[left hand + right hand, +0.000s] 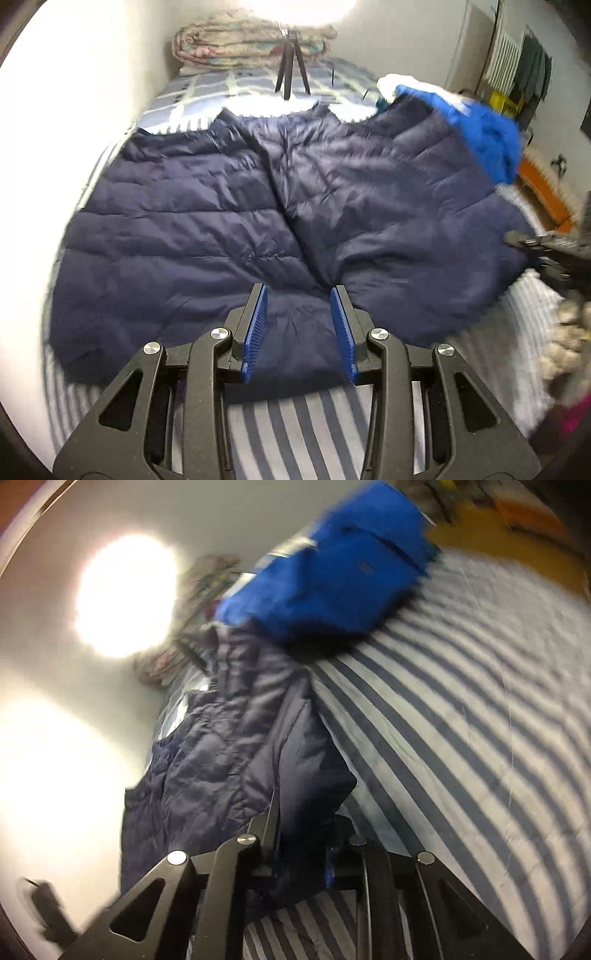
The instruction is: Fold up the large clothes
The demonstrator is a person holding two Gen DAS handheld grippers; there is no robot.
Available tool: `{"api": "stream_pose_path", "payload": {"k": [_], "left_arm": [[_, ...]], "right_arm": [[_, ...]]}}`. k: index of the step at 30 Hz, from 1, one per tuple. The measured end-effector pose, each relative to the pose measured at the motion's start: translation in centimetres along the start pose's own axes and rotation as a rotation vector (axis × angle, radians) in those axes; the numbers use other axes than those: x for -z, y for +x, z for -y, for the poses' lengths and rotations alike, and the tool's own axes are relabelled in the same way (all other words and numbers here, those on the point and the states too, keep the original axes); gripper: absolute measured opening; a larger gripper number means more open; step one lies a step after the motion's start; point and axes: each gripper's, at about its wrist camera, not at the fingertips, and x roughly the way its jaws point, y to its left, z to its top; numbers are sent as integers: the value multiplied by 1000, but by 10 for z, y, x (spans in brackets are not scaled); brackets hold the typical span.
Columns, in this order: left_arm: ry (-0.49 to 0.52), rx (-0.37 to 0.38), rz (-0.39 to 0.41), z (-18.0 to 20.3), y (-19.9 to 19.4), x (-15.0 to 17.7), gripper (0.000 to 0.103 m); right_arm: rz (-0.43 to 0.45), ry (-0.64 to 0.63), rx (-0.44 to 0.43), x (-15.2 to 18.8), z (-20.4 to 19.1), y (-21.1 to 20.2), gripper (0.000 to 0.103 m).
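A navy quilted jacket (pixel 229 206) is spread on the striped bed (pixel 295 435). Its hem is pinched by both the left gripper (pixel 299 295) and the right gripper (pixel 306 827). No legible writing is seen.

The right gripper (pixel 301 834) had clamped a fold of the navy puffer jacket (pixel 236 746), lifted off the striped bed (pixel 461 701); beyond the jacket lay a blue garment (pixel 332 565).

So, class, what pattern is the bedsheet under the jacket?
Navy and white stripes on the bedsheet, clearest in the right wrist view.
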Motion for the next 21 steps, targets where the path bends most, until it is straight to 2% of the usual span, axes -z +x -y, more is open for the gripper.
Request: {"api": "stream_pose_path", "payload": {"k": [4,6,10,12,16,21], "left_arm": [[-25,46,45,-4,-58,4,37],[-28,36,73,-11,-79,13,37],[-46,-12,85,-35,-98,26,37],[-88,-41,113,-55,-108,25,37],[-189,-23,178,-85,-130,22,37],[-230,-8,275,-100,-163,19,37]], "right_arm": [[46,-139,-9,-4,-39,-15,11],[58,-169,-40,-4,-55,-21,11],[92,-253,-87,1,-93,-32,10],[103,-304,-104,5,-113,-34,10],[113,-402,-142,16,-158,-32,10],[102,-528,-217,38,-217,-19,10]]}}
